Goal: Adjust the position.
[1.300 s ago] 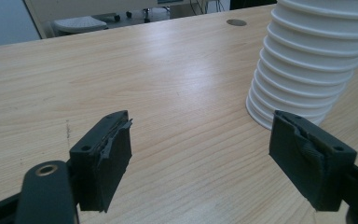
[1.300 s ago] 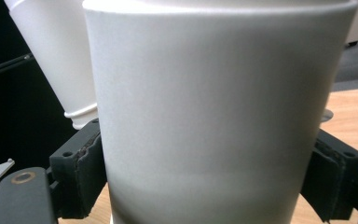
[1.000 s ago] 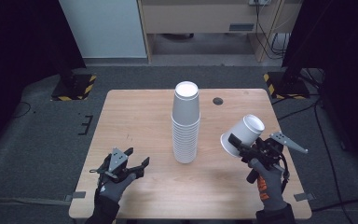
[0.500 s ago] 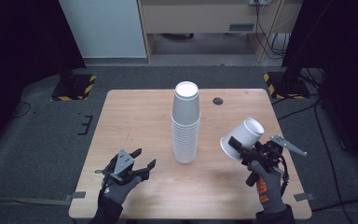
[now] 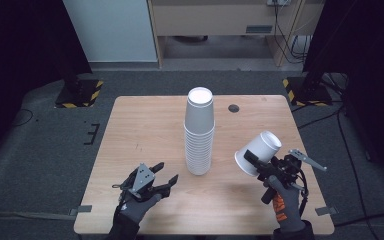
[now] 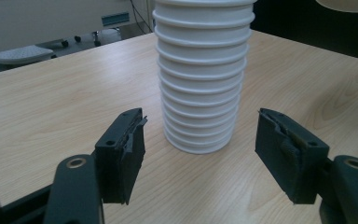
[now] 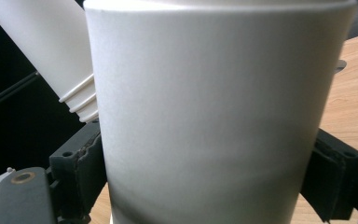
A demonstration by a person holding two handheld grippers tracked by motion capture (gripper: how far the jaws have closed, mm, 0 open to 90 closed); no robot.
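A tall stack of white paper cups (image 5: pixel 199 132) stands upside down near the middle of the wooden table (image 5: pixel 145 125), a little closer to the far edge than to the near one. The left gripper (image 5: pixel 166 176) hovers low over the table near the front edge, left of the stack, and points at its base; in the left gripper view the stack (image 6: pixel 203 74) rises between and beyond the two black pads, which touch nothing. Its jaws have just been closing a little, yet they stand wide apart with no cup between them. The right gripper (image 5: pixel 252 161) is raised above the table toward the front right corner, and its jaws are clamped on a single white cup (image 5: pixel 258 153), which is tilted with its closed bottom up and away from the person. In the right gripper view that cup (image 7: pixel 214 116) sits squeezed between both pads, with the stack slanting across the upper left behind it. A small dark round spot (image 5: pixel 233 107) lies on the table near the far edge, right of the stack.
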